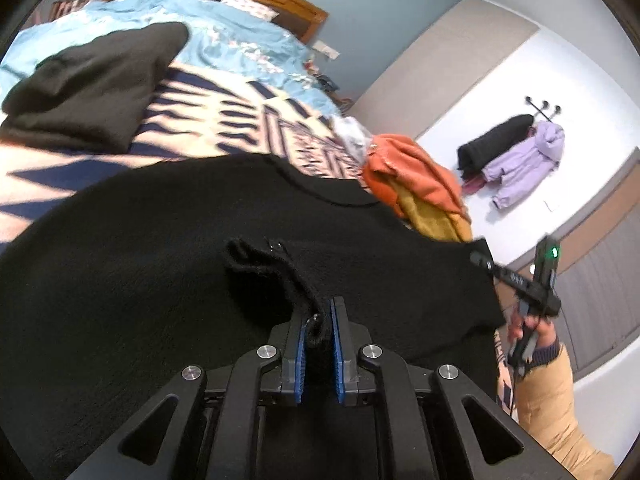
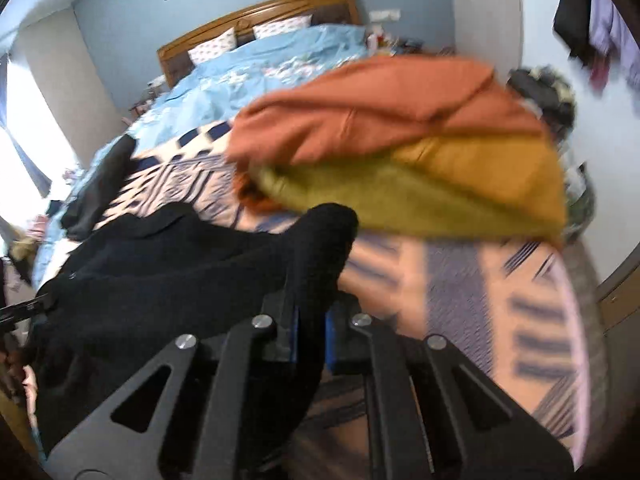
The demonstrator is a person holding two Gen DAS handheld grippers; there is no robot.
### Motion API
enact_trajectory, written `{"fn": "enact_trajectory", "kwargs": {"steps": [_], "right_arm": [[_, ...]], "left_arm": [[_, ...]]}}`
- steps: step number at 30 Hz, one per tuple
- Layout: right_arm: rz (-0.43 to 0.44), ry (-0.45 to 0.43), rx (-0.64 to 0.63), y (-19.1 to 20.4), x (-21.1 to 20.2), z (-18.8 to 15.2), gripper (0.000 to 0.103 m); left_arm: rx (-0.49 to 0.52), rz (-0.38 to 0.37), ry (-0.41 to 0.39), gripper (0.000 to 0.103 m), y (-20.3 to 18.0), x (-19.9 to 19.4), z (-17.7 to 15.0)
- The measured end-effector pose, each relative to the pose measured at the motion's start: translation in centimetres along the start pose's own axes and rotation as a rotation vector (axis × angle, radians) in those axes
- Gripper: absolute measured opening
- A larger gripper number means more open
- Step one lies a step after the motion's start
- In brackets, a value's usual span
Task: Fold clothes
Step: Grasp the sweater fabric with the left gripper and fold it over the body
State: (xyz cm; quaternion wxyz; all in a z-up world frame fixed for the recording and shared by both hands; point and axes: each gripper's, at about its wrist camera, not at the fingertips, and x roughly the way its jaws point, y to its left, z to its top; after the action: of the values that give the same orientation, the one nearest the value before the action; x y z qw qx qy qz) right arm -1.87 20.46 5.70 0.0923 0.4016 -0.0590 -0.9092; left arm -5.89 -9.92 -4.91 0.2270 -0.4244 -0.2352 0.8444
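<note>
Closest to me, my left gripper point(image 1: 319, 320) has its blue ribbed fingers point(image 1: 299, 360) pinched tight on a bunched, fuzzy edge of the black sweater point(image 1: 160, 280), a thick knit that spreads in a broad dark sheet across the near part of the bed point(image 1: 60, 160). My right gripper point(image 2: 310, 320) is clamped on another rolled corner of the same sweater point(image 2: 160, 280), which humps up soft and rounded just past its fingers point(image 2: 294, 334); this view is smeared, so I cannot make out the weave there. In the left view I see the right gripper point(image 1: 482, 259) at the sweater's far right corner, held by a hand point(image 1: 536, 328) in a tan padded sleeve point(image 1: 560, 400). Beyond the sweater lies a blanket point(image 2: 460, 280) with a pink and navy geometric pattern. On it, further out, sits a loose heap: a rust-orange garment point(image 2: 380, 112) draped over a mustard, fleecy one point(image 2: 440, 196). Another dark, matte garment point(image 1: 92, 88) lies crumpled toward the left. Behind these comes a smooth light-blue floral duvet point(image 2: 260, 64), then white printed pillows point(image 2: 214, 46) against a curved wooden headboard point(image 2: 260, 12). On the far white wall a lilac puffy jacket point(image 1: 524, 160) hangs from hooks.
</note>
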Motion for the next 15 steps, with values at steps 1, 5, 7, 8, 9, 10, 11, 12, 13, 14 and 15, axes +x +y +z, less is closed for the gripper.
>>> {"fn": "enact_trajectory", "kwargs": {"steps": [1, 5, 7, 8, 9, 10, 11, 12, 13, 14, 15], "right_arm": [[-0.031, 0.003, -0.011, -0.1, 0.4, 0.2, 0.010], [-0.055, 0.091, 0.033, -1.8, 4.0, -0.9, 0.010], [-0.072, 0.138, 0.053, -2.3, 5.8, -2.4, 0.012], [-0.068, 0.133, 0.061, -2.4, 6.0, -2.9, 0.013], [-0.079, 0.108, 0.060, -2.3, 5.5, -3.0, 0.022], [-0.089, 0.103, 0.052, -2.1, 4.8, -3.0, 0.029], [-0.098, 0.098, 0.045, -1.8, 4.1, -2.9, 0.040], [-0.108, 0.092, 0.037, -1.6, 3.5, -2.9, 0.044], [-0.091, 0.061, 0.020, -0.8, 2.2, -2.8, 0.045], [-0.074, 0.029, 0.002, -0.1, 1.0, -2.7, 0.050], [-0.045, -0.005, -0.023, 1.2, -0.3, -2.7, 0.055]], "left_arm": [[0.010, 0.003, 0.008, 0.009, -0.3, 0.2, -0.1], [0.045, 0.049, 0.058, 0.025, -0.2, 1.0, -1.2], [0.053, 0.069, 0.066, 0.033, 0.4, 0.2, -1.9], [0.062, 0.081, 0.062, 0.039, 0.7, -0.4, -2.2], [0.071, 0.093, 0.058, 0.045, 0.9, -1.1, -2.6], [0.079, 0.107, 0.041, 0.047, 1.1, -2.2, -2.8], [0.087, 0.121, 0.022, 0.053, 1.3, -3.4, -3.1], [0.095, 0.135, 0.002, 0.059, 1.5, -4.6, -3.4], [0.110, 0.155, -0.027, 0.063, 1.5, -6.2, -3.7], [0.128, 0.182, -0.056, 0.069, 1.4, -7.7, -4.1], [0.146, 0.210, -0.085, 0.073, 1.4, -9.0, -4.5]]}}
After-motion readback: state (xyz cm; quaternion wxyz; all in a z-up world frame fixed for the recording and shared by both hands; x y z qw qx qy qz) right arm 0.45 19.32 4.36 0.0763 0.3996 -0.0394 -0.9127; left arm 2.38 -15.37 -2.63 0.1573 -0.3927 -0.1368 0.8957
